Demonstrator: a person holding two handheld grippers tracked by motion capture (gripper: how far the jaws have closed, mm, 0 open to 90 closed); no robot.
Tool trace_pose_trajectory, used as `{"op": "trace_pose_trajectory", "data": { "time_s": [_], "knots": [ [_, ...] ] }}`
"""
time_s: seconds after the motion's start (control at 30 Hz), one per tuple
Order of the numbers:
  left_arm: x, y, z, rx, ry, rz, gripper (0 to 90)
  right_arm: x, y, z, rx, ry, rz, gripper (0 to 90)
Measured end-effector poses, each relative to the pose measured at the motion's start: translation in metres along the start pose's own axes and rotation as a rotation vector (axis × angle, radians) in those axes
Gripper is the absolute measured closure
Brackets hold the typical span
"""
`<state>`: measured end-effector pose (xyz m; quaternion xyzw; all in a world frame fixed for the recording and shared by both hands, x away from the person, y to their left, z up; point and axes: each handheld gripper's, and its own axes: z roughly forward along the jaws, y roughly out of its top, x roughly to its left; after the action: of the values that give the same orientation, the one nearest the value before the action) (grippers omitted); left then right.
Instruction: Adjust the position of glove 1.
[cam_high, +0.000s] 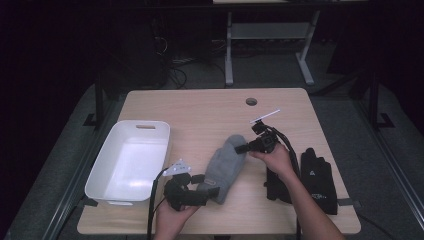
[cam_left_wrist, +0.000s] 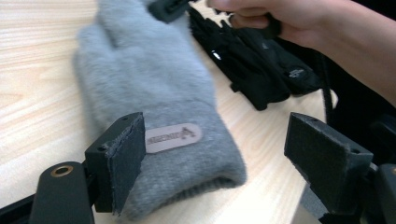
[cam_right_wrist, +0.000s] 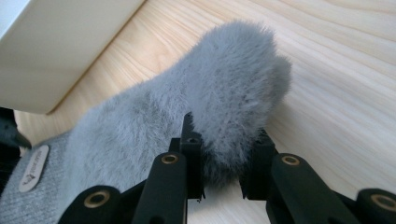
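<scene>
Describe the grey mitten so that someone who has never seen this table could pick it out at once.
On the light wooden table, look right of the white plastic bin, near the middle. The fluffy grey knitted mitten lies flat there between the two grippers, the right gripper pinching its thumb. Unlike the black gloves at the right edge, it is pale, furry, and carries a small tan label at its cuff.

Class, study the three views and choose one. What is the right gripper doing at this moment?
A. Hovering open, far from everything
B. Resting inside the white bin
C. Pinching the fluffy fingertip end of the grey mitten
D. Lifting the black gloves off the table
C: in the right gripper view the right gripper has its jaws closed on the furry tip of the grey mitten, which lies on the table.
</scene>
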<state>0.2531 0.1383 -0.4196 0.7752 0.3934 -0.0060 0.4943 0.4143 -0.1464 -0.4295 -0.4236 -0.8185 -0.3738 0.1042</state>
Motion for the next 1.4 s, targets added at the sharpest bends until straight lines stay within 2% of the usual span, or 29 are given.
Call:
{"op": "trace_pose_trajectory", "data": {
  "time_s": [0.07,0.1,0.2,0.27,0.37,0.5,0.63,0.8,0.93,1.03,1.23,1.4],
  "knots": [
    [0.003,0.004,0.006,0.013,0.038,-0.017,19.3,-0.004,-0.005,-0.005,-0.007,-0.008,0.005,74.2],
    [0.005,0.005,0.007,0.014,0.041,-0.025,19.2,-0.006,-0.007,-0.007,-0.008,-0.01,0.009,74.3],
    [0.014,0.01,0.013,0.013,0.044,-0.091,19.3,-0.012,-0.012,-0.011,-0.014,-0.015,0.015,74.2],
    [0.021,0.013,0.019,0.036,0.053,-0.139,20.0,-0.016,-0.014,-0.013,-0.016,-0.021,0.019,74.2],
    [0.027,0.013,0.029,0.087,0.073,-0.183,20.5,-0.02,-0.017,-0.015,-0.022,-0.024,0.028,74.2],
    [0.033,0.009,0.038,0.118,0.032,-0.252,20.5,-0.024,-0.02,-0.015,-0.03,-0.022,0.034,74.2],
    [0.035,0.008,0.046,0.156,-0.012,-0.296,20.1,-0.028,-0.024,-0.016,-0.034,-0.023,0.039,74.1],
    [0.036,0.007,0.051,0.19,-0.046,-0.326,18.7,-0.029,-0.028,-0.015,-0.049,-0.024,0.036,74.2],
    [0.039,0.005,0.058,0.223,-0.107,-0.368,18.7,-0.029,-0.029,-0.015,-0.057,-0.028,0.038,74.2],
    [0.041,0.004,0.059,0.232,-0.134,-0.373,22.7,-0.028,-0.03,-0.016,-0.065,-0.026,0.043,74.1],
    [0.045,0.003,0.056,0.214,-0.166,-0.381,39.3,-0.027,-0.029,-0.018,-0.077,-0.025,0.05,74.1],
    [0.046,0.003,0.054,0.217,-0.17,-0.356,45.6,-0.026,-0.028,-0.019,-0.099,-0.016,0.07,74.0]
  ]
}}
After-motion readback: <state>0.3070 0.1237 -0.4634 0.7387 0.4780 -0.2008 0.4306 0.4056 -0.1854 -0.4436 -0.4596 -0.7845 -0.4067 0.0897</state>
